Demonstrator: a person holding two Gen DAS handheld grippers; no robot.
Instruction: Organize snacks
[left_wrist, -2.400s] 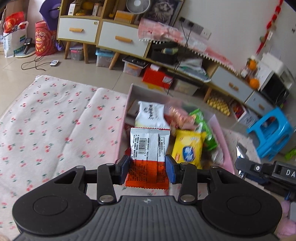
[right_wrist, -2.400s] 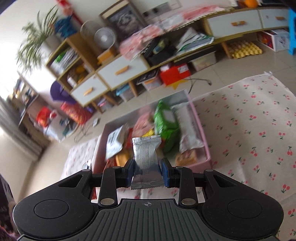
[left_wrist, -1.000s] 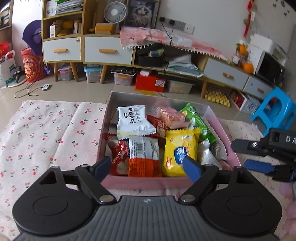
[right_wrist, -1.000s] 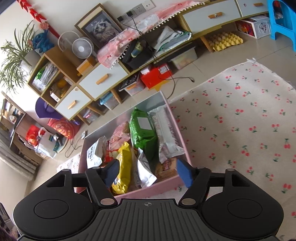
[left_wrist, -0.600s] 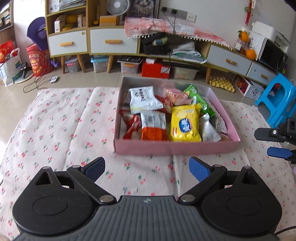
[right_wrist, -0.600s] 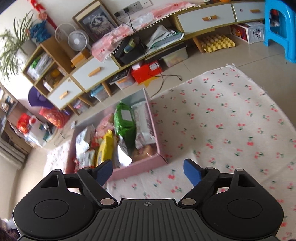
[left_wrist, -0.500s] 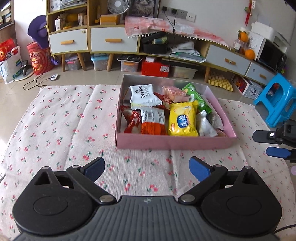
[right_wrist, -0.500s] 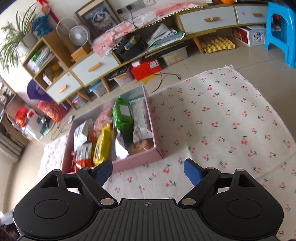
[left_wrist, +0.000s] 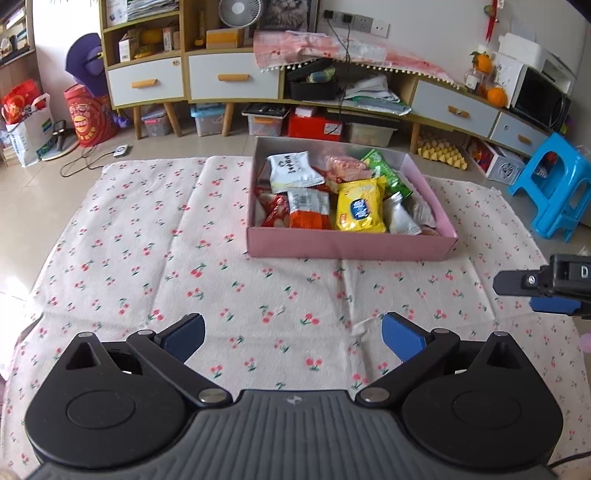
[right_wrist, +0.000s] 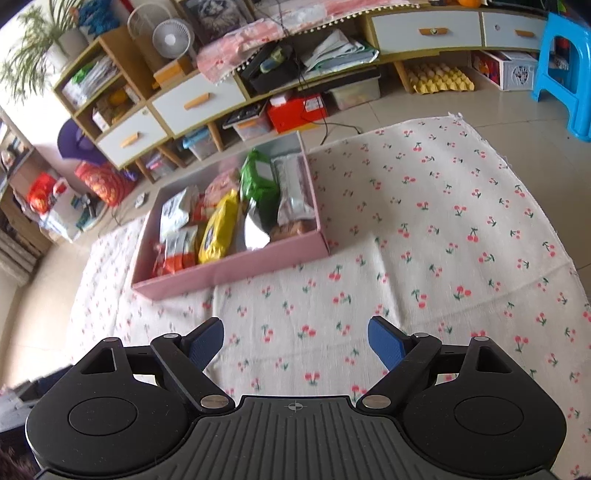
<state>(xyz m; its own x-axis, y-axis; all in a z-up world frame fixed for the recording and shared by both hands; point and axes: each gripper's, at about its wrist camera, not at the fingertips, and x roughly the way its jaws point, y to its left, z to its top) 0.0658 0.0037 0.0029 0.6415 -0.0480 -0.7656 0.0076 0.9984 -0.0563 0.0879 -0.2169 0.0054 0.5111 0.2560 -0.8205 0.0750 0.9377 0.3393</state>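
Pink box (left_wrist: 347, 248), one, sits on cherry-print cloth (left_wrist: 147, 236), far side, well apart from both grippers. Inside, roughly eight snack packs: one white pack (left_wrist: 291, 171) far left, one orange-and-white pack (left_wrist: 309, 212) and one yellow pack (left_wrist: 359, 208) side by side at near wall, one green pack (left_wrist: 384, 171) far right, one silver pack (left_wrist: 400, 218) near right; remainder partly hidden, exact count unclear. Left gripper (left_wrist: 293, 338): jaws opening, spread wide, nothing between. Right gripper (right_wrist: 295, 338): jaws wide apart, empty, over bare cloth.
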